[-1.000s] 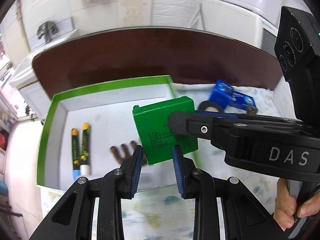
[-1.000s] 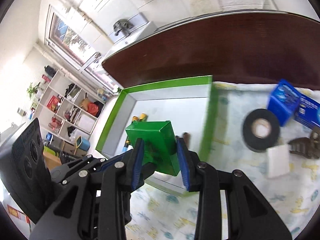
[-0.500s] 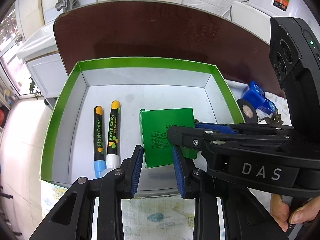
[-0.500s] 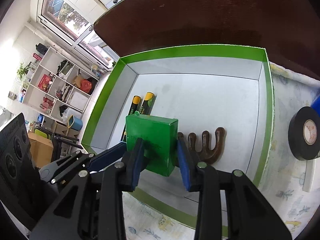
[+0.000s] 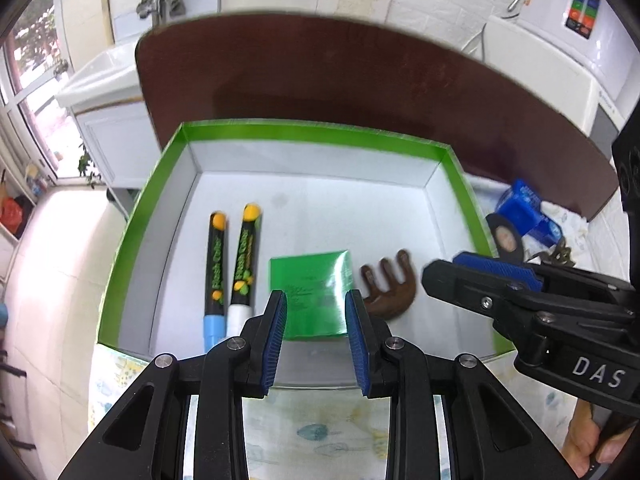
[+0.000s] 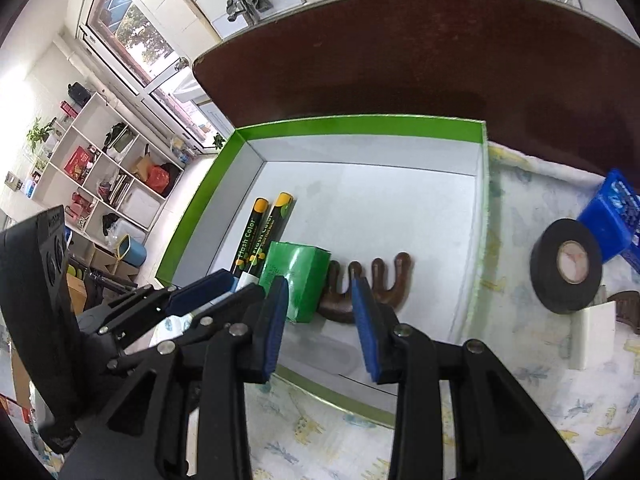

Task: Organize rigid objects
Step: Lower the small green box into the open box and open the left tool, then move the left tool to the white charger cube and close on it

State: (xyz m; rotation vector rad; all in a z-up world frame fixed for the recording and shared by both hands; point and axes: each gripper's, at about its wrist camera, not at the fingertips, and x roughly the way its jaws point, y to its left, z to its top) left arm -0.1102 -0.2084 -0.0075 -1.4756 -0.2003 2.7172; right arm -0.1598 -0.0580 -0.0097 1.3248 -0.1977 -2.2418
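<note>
A small green box (image 5: 310,294) (image 6: 296,280) lies flat inside the green-rimmed tray (image 5: 304,132) (image 6: 360,124), between two Flash Color markers (image 5: 230,264) (image 6: 260,236) and a brown hand-shaped piece (image 5: 386,286) (image 6: 368,284). My right gripper (image 6: 320,320) is open and empty, just above and in front of the box. It also shows at the right of the left wrist view (image 5: 480,276). My left gripper (image 5: 316,336) is open and empty, held near the tray's front edge.
On the patterned cloth right of the tray lie a black tape roll (image 6: 566,266) (image 5: 506,236), a blue box (image 6: 612,212) (image 5: 524,210), a white block (image 6: 592,334) and a dark brown piece (image 6: 628,308). A dark wooden tabletop (image 6: 400,60) runs behind.
The right gripper lowered the green box into the tray, let go of it and drew back to the right. The box now lies flat beside the markers.
</note>
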